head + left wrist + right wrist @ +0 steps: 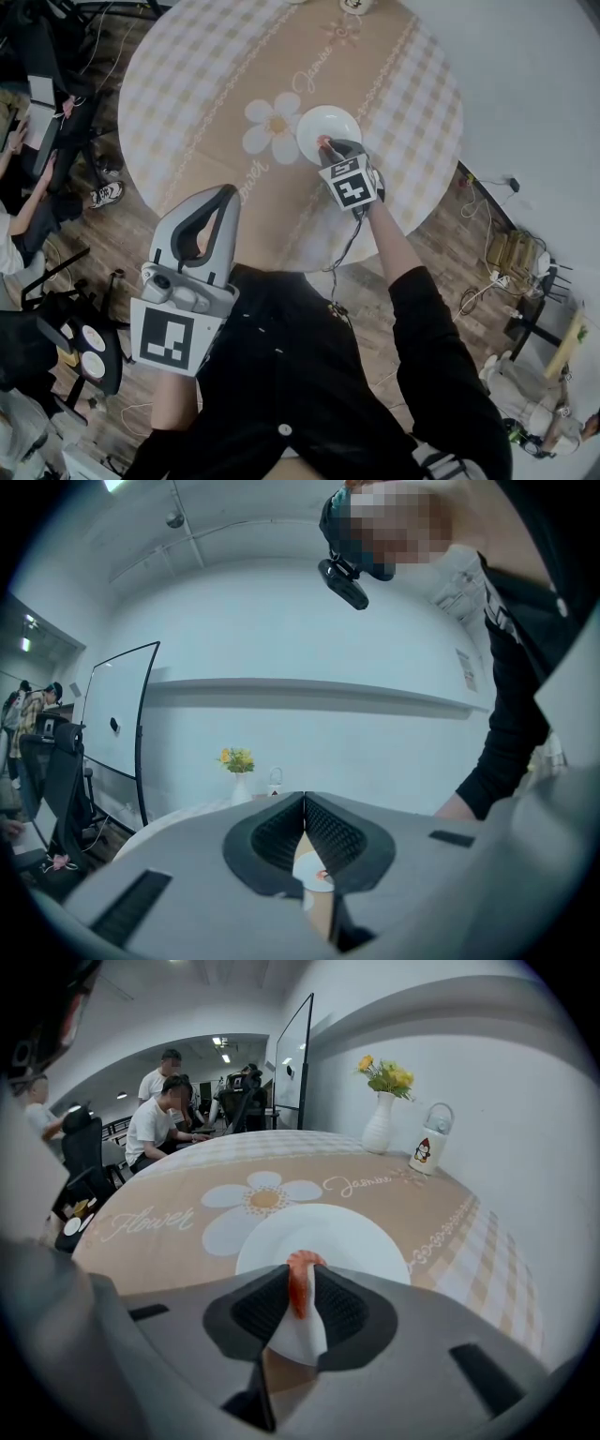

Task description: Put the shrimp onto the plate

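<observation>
A white plate (330, 125) stands on the round flower-print table (206, 84). My right gripper (332, 150) reaches down over the plate's near rim. In the right gripper view an orange shrimp (300, 1281) stands upright between the fingertips of that gripper (301, 1269), over the plate (352, 1237). It leans on the left pad, with a thin gap to the right pad, so the jaws are open. My left gripper (212, 214) hangs off the table's near edge, shut and empty. Through its own jaws (305, 799) the plate (314, 866) shows far off.
A white vase of yellow flowers (380, 1115) and a small penguin bottle (427, 1150) stand at the table's far side. People sit at desks beyond the table's left (155, 1124). Chairs and cables lie on the wood floor around it.
</observation>
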`<state>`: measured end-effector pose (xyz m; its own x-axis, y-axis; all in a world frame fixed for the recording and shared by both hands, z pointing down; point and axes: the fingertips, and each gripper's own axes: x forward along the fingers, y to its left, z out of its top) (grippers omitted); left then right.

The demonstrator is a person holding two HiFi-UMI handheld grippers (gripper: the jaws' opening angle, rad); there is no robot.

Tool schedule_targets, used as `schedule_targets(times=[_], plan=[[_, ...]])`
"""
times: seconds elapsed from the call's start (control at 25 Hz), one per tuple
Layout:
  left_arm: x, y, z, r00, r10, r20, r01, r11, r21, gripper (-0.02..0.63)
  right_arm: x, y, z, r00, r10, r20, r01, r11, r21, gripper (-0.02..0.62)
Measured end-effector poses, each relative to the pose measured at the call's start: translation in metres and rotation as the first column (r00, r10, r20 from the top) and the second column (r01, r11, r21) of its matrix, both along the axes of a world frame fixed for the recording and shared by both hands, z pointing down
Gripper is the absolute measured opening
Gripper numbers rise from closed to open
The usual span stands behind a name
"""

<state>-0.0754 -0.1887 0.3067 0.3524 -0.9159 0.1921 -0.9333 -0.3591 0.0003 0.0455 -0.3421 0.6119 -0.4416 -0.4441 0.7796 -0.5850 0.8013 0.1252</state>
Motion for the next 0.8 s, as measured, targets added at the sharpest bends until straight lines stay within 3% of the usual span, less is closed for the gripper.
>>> schedule_targets(times=[0.2, 0.44, 0.56, 0.8], plan=[[-0.001, 0.002, 0.0, 1.0, 0.003, 0.001, -0.003, 1.0, 0.001, 0.003, 0.002, -0.001, -0.002, 0.999, 0.02, 0.027, -0.02, 1.0, -0.015, 0.118], [-0.002, 0.002, -0.003, 1.0, 0.022, -0.008, -0.022, 1.0, 0.01, 0.004, -0.003, 0.01, -0.021, 0.995, 0.041, 0.09, -0.044, 0.999, 0.029, 0.117], [0.0, 0.0, -0.006, 0.999, 0.045, -0.007, -0.044, 0.999, 0.021, 0.004, -0.001, 0.014, -0.036, 0.991, 0.06, 0.12, -0.069, 0.995, 0.071, 0.02], [0.007, 0.001, -0.013, 0.996, 0.087, -0.013, -0.086, 0.995, 0.046, 0.003, 0.003, 0.022, -0.089, 0.957, 0.095, 0.275, -0.145, 0.975, 0.17, 0.003]])
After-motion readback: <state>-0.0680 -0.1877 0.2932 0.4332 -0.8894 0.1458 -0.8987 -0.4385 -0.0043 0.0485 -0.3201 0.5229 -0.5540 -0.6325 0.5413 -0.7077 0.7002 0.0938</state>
